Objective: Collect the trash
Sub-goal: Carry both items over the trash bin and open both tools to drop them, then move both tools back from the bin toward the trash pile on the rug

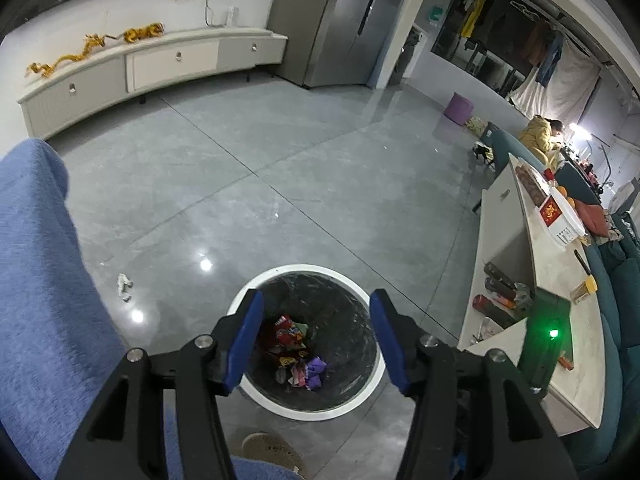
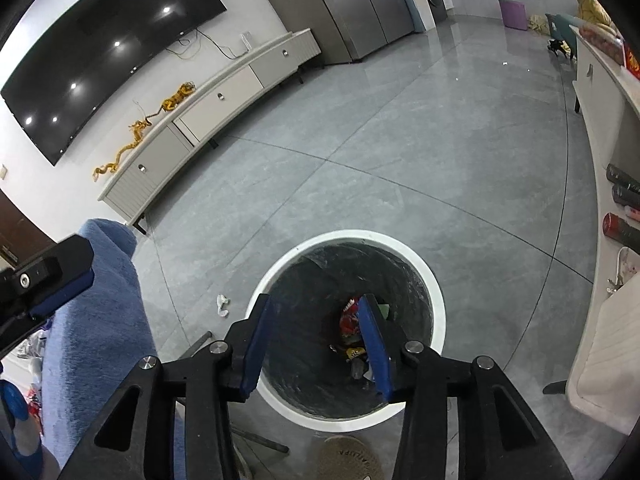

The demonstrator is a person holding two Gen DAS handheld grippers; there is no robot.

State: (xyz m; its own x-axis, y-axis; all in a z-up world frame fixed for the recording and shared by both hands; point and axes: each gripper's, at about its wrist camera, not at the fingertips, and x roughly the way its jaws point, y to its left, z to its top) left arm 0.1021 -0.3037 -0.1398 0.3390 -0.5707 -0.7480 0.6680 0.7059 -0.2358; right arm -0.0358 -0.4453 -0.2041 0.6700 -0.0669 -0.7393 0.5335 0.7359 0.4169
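A round trash bin with a white rim (image 1: 304, 270) (image 2: 352, 236) and a dark liner stands on the grey floor below both grippers. Colourful snack wrappers (image 1: 294, 344) (image 2: 350, 318) lie at its bottom. My left gripper (image 1: 317, 298) hangs over the bin's mouth, open, with nothing between its blue pads. My right gripper (image 2: 316, 300) is also over the bin and open, its jaws empty. A crumpled white scrap of paper (image 1: 124, 286) (image 2: 223, 305) lies on the floor left of the bin.
A blue fabric-covered seat (image 1: 36, 260) (image 2: 96, 300) fills the left. A white low table (image 1: 560, 280) (image 2: 600, 120) with bottles and boxes runs along the right. A woven slipper (image 1: 272, 452) (image 2: 348, 460) lies near the bin. A person in yellow (image 1: 538, 136) sits far right.
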